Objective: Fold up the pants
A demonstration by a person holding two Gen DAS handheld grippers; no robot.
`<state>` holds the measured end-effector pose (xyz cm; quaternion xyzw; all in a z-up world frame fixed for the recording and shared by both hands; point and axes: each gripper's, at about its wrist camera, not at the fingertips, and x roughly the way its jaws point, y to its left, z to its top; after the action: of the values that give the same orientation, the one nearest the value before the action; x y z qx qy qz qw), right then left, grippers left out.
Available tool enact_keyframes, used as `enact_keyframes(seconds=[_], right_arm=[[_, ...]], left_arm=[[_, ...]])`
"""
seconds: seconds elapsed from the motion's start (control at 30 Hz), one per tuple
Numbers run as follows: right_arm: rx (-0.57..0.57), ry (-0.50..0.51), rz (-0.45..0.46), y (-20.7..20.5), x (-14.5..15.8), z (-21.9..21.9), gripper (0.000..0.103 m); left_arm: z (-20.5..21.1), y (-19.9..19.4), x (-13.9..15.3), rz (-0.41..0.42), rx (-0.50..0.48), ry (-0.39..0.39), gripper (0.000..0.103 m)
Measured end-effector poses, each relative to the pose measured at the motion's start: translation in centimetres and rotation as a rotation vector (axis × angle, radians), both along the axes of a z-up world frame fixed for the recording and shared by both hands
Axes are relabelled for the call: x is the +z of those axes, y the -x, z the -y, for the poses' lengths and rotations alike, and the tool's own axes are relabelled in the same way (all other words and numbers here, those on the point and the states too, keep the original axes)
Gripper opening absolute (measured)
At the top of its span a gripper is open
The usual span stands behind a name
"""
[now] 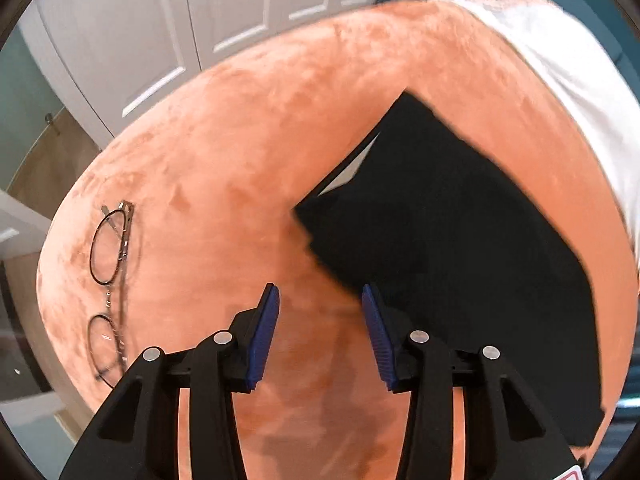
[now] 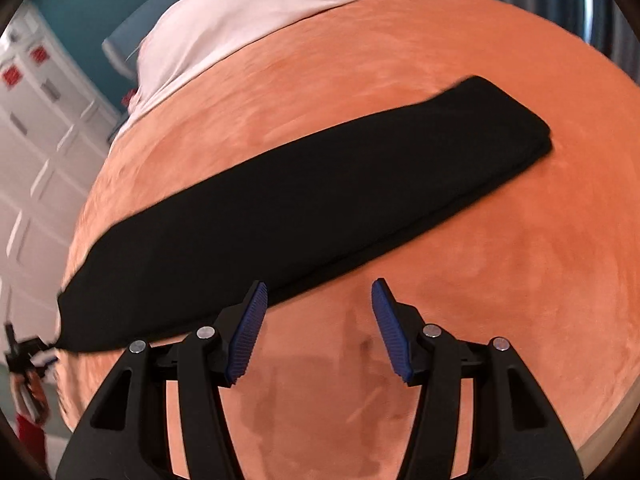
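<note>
The black pants (image 2: pixel 304 200) lie flat on the orange velvet bed cover (image 2: pixel 500 280) as a long narrow strip, folded lengthwise. In the left wrist view the pants (image 1: pixel 452 232) fill the right side, with one end showing a light inner patch. My left gripper (image 1: pixel 320 292) is open and empty, just at the pants' near edge. My right gripper (image 2: pixel 320 288) is open and empty, with its left finger at the near edge of the strip.
A pair of eyeglasses (image 1: pixel 110 280) lies on the orange cover (image 1: pixel 224 168) left of the left gripper. A white sheet or pillow (image 2: pixel 240 20) lies at the head of the bed. White panelled doors (image 1: pixel 168 32) stand beyond the bed.
</note>
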<state>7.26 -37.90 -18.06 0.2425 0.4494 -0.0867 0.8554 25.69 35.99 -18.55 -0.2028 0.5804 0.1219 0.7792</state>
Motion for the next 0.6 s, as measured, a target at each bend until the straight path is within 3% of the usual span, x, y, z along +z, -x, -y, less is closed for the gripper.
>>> enact_keyframes(seconds=[0.23,0.27,0.37,0.47,0.53,0.6], right_arm=[[0.016,-0.050,-0.026,-0.4,-0.3,-2.6,0.053],[0.018,-0.049,-0.029,-0.5,-0.2,-2.8,0.053],[0.023,-0.021,-0.038,-0.6,0.2,-3.2,0.053],[0.010,0.001,-0.016,-0.1,1.0,-2.7,0.054],[-0.006,0.018,-0.027,0.1,0.6,-1.8,0.066],[-0.033,0.020,-0.075,0.0,-0.6,-0.8,0.068]], left_arm=[[-0.1,-1.5,-0.8,0.047,-0.023,0.046,0.039],[0.5,-3.0,-1.4,0.050,-0.033,0.063,0.019],[0.3,-3.9,-1.5,0.068,-0.016,0.090,0.014],[-0.2,-4.7,-1.0,0.085,-0.032,0.069,0.014],[0.2,-5.3,-2.5,0.017,-0.058,0.026,0.017],[1.0,-5.0,-1.8,0.020,-0.076,-0.033,0.019]])
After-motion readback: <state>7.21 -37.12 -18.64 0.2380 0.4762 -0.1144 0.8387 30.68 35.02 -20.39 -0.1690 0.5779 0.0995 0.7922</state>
